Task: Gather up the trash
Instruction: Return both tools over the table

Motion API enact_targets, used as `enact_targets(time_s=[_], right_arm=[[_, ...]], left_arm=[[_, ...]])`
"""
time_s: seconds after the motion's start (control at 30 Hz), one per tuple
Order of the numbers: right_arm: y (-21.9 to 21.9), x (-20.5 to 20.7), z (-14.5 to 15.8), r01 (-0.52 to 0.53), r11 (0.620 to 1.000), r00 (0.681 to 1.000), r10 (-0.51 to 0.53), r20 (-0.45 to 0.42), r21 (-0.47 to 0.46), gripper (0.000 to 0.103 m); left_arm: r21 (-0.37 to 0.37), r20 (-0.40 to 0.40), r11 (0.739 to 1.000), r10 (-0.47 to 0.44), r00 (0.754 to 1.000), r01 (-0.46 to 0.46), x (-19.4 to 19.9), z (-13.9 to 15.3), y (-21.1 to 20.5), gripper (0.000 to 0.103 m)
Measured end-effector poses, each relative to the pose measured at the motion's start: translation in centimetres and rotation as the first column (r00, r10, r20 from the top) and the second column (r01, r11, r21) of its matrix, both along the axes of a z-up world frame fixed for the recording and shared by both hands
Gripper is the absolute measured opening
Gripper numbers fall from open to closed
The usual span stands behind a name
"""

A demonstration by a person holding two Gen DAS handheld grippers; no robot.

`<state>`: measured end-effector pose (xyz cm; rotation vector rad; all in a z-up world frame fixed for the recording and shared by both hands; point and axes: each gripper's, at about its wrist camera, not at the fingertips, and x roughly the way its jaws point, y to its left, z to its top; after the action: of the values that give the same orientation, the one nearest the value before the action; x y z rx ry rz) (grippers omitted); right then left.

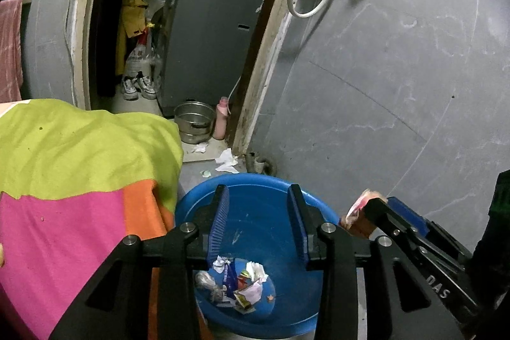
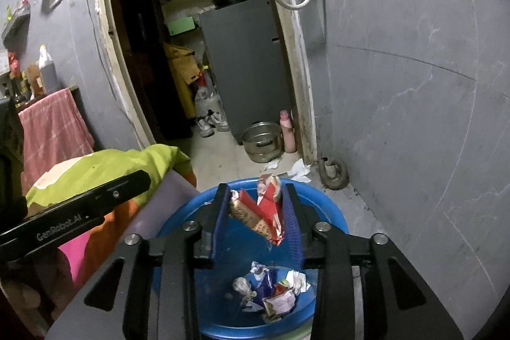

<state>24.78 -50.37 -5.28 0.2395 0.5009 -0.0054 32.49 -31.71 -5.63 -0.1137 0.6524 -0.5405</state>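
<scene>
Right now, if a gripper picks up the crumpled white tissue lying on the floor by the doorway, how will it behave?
The crumpled white tissue looks thin and creased, so it is probably floppy and very light. It would likely squash flat between the fingers rather than resist. Its loose, ragged edges suggest that it may tear or trail when lifted.

White lettering "GenRobot.AI" runs along the black left gripper [image 2: 76, 206] at the left edge of the right wrist view. "DAS" shows on the right gripper [image 1: 376, 206] at lower right of the left wrist view.
</scene>
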Motion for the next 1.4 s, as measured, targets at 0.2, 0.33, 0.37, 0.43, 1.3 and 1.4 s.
enact_targets(time_s=[0.2, 0.33, 0.37, 0.43, 1.3, 1.4], right_arm=[[0.2, -0.2, 0.5, -0.005, 1.0, 1.0, 0.005, 0.024, 0.005, 0.045], [0.3, -0.6, 1.3, 0.001, 1.0, 0.998, -0.002, 0.055, 0.012, 0.046], [0.3, -1.0, 1.7, 0.003, 1.0, 0.997, -0.004, 0.073, 0.012, 0.05], [0.6, -1.6, 2.5, 0.007, 1.0, 0.994, -0.008, 0.107, 0.008, 0.053], [16.8, -8.4, 13.0, -0.12, 0.987, 0.839, 0.16, 0.521, -0.11, 0.103], [18.8, -8.5, 12.6, -0.154, 0.981, 0.829, 0.193, 0.524, -0.119, 0.103]], left_arm=[[-0.029, 0.005, 0.999, 0.023, 1.0, -0.023, -0.2, 0.8, 1.0, 0.036], [-0.051, 0.041, 0.998, 0.042, 0.998, -0.04, -1.0, 1.9, 2.1, 0.041], [-0.056, 0.051, 0.997, 0.048, 0.998, -0.045, -1.2, 2.3, 2.4, 0.042], [-0.069, 0.067, 0.996, 0.059, 0.996, -0.055, -1.6, 3.2, 3.1, 0.047], [-0.151, 0.363, 0.924, 0.382, 0.85, -0.351, -12.7, 12.7, 25.8, 0.101], [-0.137, 0.371, 0.913, 0.407, 0.835, -0.384, -13.5, 12.3, 28.1, 0.101]])
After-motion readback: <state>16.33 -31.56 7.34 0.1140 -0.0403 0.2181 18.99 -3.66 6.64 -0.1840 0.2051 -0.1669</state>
